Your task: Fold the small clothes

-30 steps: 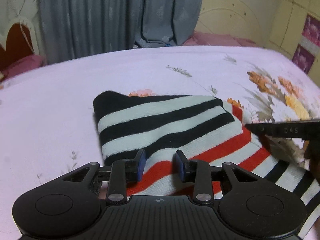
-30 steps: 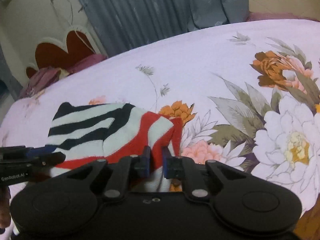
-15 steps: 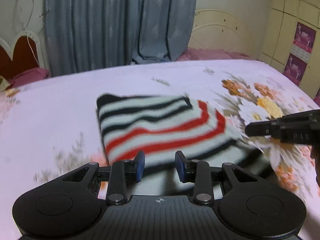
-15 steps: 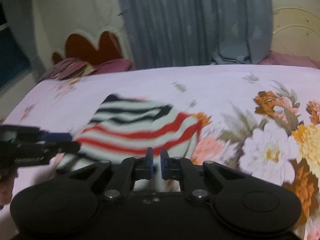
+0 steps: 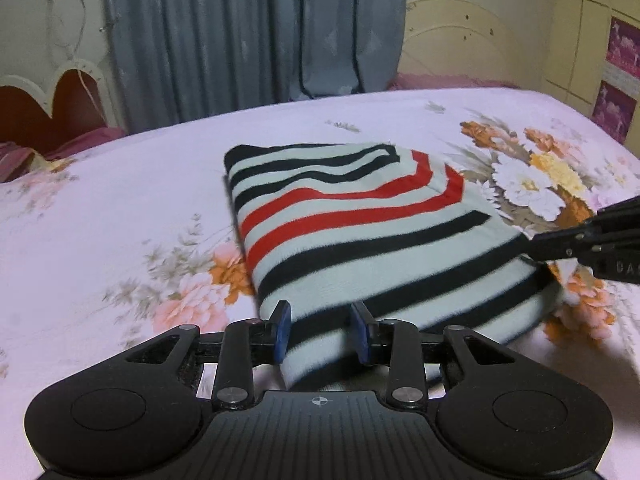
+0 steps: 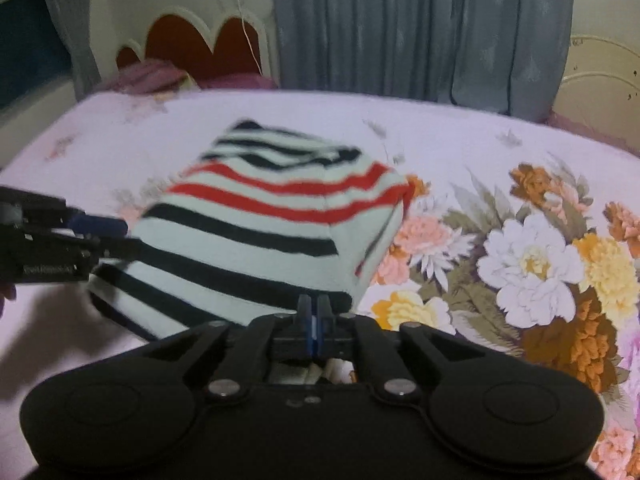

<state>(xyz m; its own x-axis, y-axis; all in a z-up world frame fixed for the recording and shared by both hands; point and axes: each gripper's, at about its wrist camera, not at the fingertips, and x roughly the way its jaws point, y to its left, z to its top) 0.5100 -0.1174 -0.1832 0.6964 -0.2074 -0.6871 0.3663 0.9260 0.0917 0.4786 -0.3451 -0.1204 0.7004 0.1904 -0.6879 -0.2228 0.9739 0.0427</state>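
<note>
Both grippers are lifting a soft, floppy striped knit garment [image 5: 360, 236] off a floral bedsheet [image 5: 120, 208]: the right gripper [image 6: 314, 322], fingers pressed together, is pinching its 6 o'clock edge, while the left gripper [image 5: 320, 332], fingers spread, is straddling cloth at 6 o'clock.

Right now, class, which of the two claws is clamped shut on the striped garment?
The right claw: its blue pads are pressed together on the striped garment's near edge. The left claw is spread wide, cloth lying loose between its pads.
</note>
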